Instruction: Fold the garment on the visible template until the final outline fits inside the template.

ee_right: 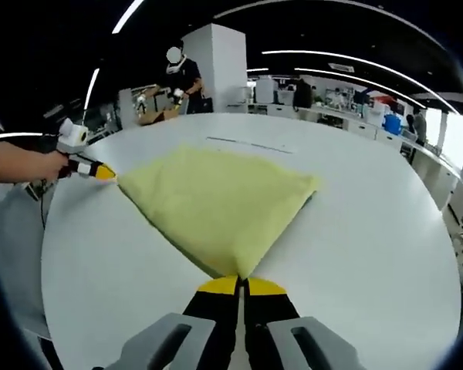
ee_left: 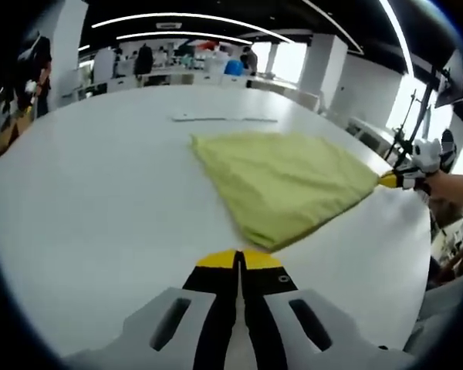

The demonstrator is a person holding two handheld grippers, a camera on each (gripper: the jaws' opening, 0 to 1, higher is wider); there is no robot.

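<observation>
One garment (ee_right: 216, 212), yellow-green, lying spread on one white table (ee_right: 355, 254). Two grippers: right gripper (ee_right: 239, 286) clenched on the near corner; left gripper (ee_left: 239, 260) clenched on another corner (seen also from the right gripper view, pinching the cloth edge). One faint template outline (ee_left: 224, 119) beyond the cloth. Risk: uneven pulling could slip a corner free or drag the cloth off the template.

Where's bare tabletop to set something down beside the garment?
Bare white table spreads from the yellow garment to the table's near and far edges. In the right gripper view, bare tabletop also runs from the garment out to the edge. It is crowded at the two cloth corners pinched by the left hand-held gripper and right hand-held gripper.
</observation>
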